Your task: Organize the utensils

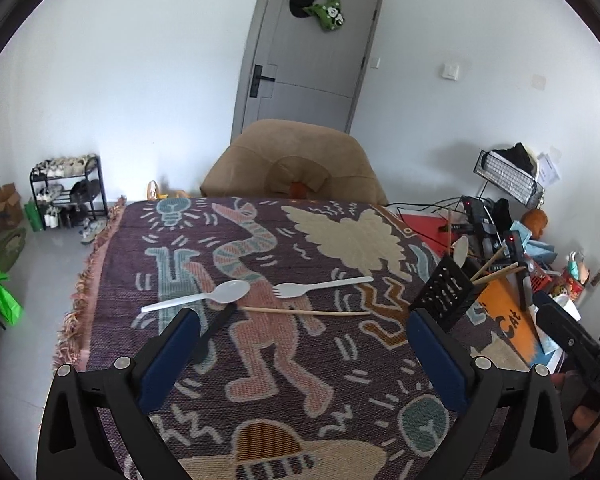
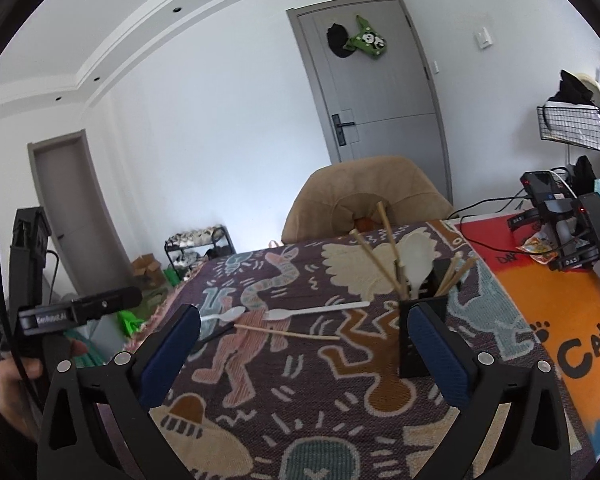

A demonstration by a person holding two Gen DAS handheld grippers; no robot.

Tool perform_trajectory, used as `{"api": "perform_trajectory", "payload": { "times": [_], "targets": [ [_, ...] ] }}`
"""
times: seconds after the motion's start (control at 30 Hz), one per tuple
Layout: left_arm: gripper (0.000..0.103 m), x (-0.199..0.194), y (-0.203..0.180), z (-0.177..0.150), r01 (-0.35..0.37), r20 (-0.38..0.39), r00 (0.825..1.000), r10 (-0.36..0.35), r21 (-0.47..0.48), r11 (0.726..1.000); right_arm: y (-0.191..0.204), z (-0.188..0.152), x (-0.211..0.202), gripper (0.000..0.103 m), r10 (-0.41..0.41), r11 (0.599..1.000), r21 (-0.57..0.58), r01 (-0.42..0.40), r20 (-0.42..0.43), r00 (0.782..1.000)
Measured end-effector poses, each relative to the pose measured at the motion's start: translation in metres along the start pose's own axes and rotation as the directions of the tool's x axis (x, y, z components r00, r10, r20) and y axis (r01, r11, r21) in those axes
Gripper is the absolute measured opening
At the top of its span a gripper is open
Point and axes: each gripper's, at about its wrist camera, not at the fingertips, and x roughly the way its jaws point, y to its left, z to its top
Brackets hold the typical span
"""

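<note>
One patterned blanket (image 1: 260, 360) covers, seemingly, a table.

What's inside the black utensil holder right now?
The black utensil holder holds a white spoon and several wooden chopsticks standing upright, tips fanned out. Their lower ends and the holder's bottom are hidden by its walls.

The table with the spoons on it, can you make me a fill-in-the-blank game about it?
1. The spoon and fork lying on the blanket are both the colour ____.
2. The black holder has chopsticks and a ____ standing in it.
3. Both the left claw and the right claw are ____, holding nothing.
4. Behind the table stands a tan ____.

Missing words: white; spoon; open; chair
</note>
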Motion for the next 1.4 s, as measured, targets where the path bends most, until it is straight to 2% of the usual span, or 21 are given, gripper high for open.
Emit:
{"api": "perform_trajectory", "payload": {
  "times": [0.1,0.17,0.4,0.47,0.53,0.57,1.07,1.4],
  "targets": [
    [0.101,-0.003,0.015,-0.004,-0.025,0.009,1.000,0.025,-0.030,0.999,0.008,-0.008,0.009,0.103,0.012,1.000,-0.023,-0.013,-0.019,1.000],
    [0.097,-0.002,0.026,-0.006,-0.029,0.001,1.000,0.030,-0.056,0.998,0.014,-0.012,0.015,0.103,0.013,0.999,-0.043,-0.015,-0.034,0.999],
    [0.065,0.019,0.066,-0.018,-0.051,-0.089,0.995,0.035,-0.179,0.983,0.030,-0.028,0.044,0.089,0.022,0.995,-0.099,-0.034,-0.128,0.992],
    [0.060,0.029,0.077,-0.023,-0.046,-0.120,0.993,0.019,-0.223,0.974,0.030,-0.032,0.051,0.088,0.018,0.994,-0.101,-0.034,-0.151,0.988],
    [0.045,0.042,0.090,-0.030,-0.062,-0.160,0.987,0.016,-0.282,0.957,0.029,-0.036,0.057,0.088,0.014,0.995,-0.100,-0.030,-0.166,0.986],
    [0.044,0.045,0.095,-0.032,-0.065,-0.173,0.985,0.013,-0.301,0.951,0.029,-0.037,0.060,0.088,0.012,0.995,-0.097,-0.029,-0.172,0.985],
    [0.041,0.106,0.126,-0.060,-0.158,-0.301,0.954,0.004,-0.489,0.858,0.009,-0.057,0.089,0.087,-0.010,0.997,-0.072,-0.008,-0.247,0.969],
    [0.040,0.120,0.133,-0.059,-0.159,-0.275,0.961,0.000,-0.557,0.815,0.000,-0.063,0.093,0.087,-0.010,0.999,-0.050,-0.003,-0.264,0.965]
  ]
}}
